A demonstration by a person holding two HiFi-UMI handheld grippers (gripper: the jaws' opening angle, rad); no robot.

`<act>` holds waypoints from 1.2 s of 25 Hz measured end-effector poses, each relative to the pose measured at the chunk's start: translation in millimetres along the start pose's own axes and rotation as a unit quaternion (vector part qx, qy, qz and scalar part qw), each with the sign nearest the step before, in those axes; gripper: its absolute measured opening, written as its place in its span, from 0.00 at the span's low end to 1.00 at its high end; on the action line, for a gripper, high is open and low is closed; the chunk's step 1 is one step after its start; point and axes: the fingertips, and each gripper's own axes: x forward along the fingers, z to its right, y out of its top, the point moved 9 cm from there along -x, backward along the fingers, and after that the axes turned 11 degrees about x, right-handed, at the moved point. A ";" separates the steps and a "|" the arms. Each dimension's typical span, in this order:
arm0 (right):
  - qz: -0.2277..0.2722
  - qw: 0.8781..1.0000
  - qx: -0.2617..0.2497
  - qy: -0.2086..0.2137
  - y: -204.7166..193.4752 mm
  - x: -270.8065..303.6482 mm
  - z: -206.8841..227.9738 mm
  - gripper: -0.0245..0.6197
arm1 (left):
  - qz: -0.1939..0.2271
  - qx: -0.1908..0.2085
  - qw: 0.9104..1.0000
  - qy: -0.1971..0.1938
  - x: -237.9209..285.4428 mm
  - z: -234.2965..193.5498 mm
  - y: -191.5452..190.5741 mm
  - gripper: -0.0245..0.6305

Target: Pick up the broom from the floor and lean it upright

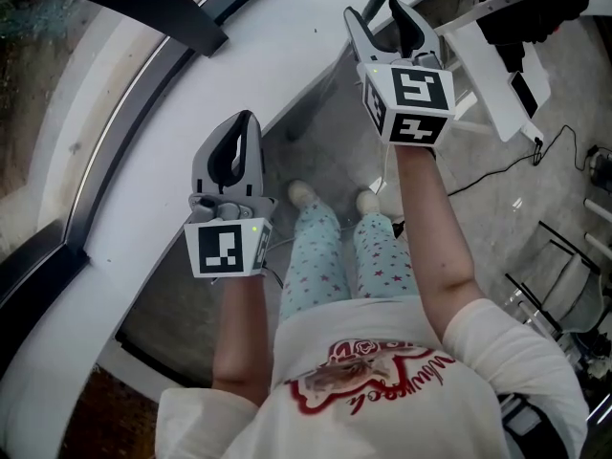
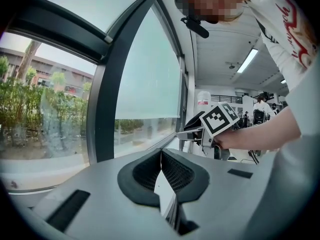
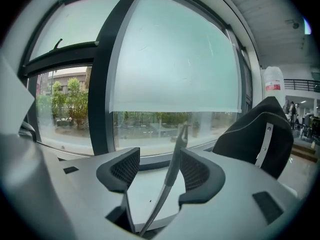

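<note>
Broom handle (image 3: 172,176) stands nearly upright in the gap of my right gripper (image 1: 379,17), near the top edge of the head view. Its dark grip end rises past the jaws toward the white sill (image 1: 172,161) and the window (image 3: 175,59) beyond. I cannot see the brush end from any view.

I judge the risk to be a topple. Nothing clamps the handle, so it depends on whatever it leans on, and I cannot tell whether it rests firmly against the sill. If the lean is too steep, or the foot slips on the floor, it could slide sideways along the edge and fall. If I draw back crookedly, the pad on the picture's right could hook the handle and pull it over.

My right gripper is spread wide, with the handle loose between the pads. The handle sits close to the right-hand pad, though I cannot say whether it touches. My left gripper (image 1: 239,127), at centre-left of the head view, has its jaws pressed together on nothing and hangs over the sill, well apart from the broom.
</note>
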 end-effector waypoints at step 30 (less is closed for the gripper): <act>0.083 0.987 -0.016 0.140 62.1 -131.5 36.5 0.08 | 0.048 0.028 0.998 0.043 6.6 95.7 91.6 0.07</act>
